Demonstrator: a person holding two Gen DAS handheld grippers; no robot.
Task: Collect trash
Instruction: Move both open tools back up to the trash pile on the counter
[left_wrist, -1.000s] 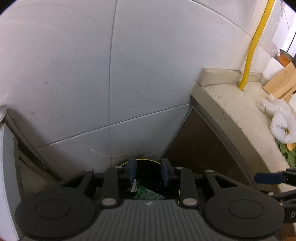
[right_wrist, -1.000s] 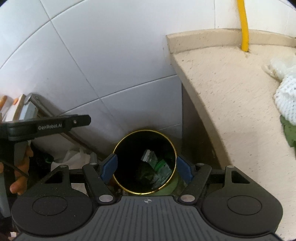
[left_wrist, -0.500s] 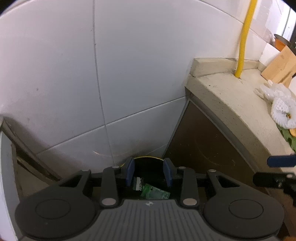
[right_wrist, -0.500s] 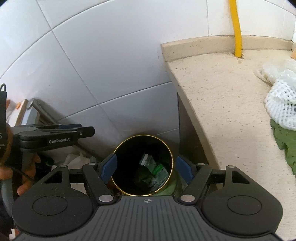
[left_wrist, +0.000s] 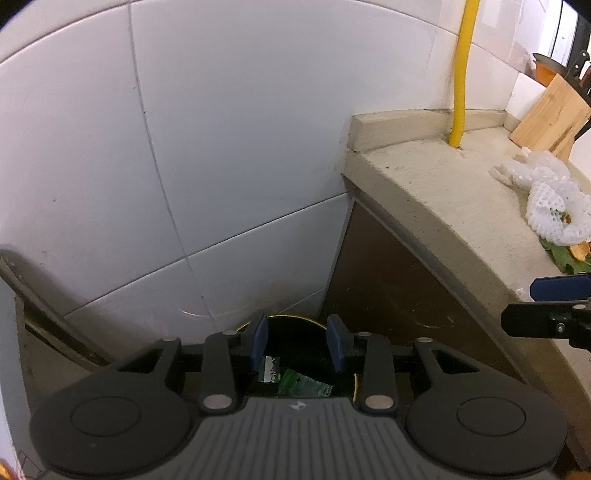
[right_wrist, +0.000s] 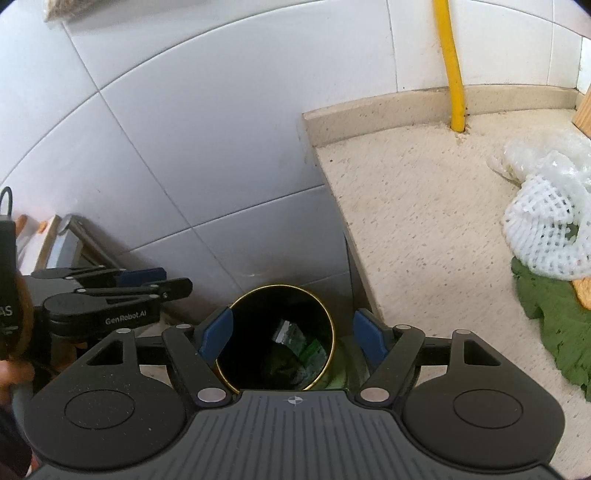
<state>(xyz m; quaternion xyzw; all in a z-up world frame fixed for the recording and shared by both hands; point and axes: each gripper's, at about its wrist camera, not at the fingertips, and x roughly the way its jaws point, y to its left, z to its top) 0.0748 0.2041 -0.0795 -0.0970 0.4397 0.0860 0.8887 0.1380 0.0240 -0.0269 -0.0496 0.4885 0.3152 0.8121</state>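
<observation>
Looking down: bench (right_wrist: 424, 206) cut off at right
Bin (right_wrist: 236, 332): on floor beside bench, wrappers (right_wrist: 295, 343) inside, near rim hidden
Netting (right_wrist: 546, 225): on bench, partly cropped
Right gripper (right_wrist: 291, 332): fingers spread, empty
Left gripper (left_wrist: 297, 341): fingers apart, empty

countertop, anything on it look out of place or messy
Yes. A loose heap sits near the right end of the countertop: white foam fruit netting tangled with crumpled clear plastic, lying on a limp green leaf, with an orange scrap poking out beside it. It looks like uncollected trash. Nothing looks spilled or broken.
</observation>
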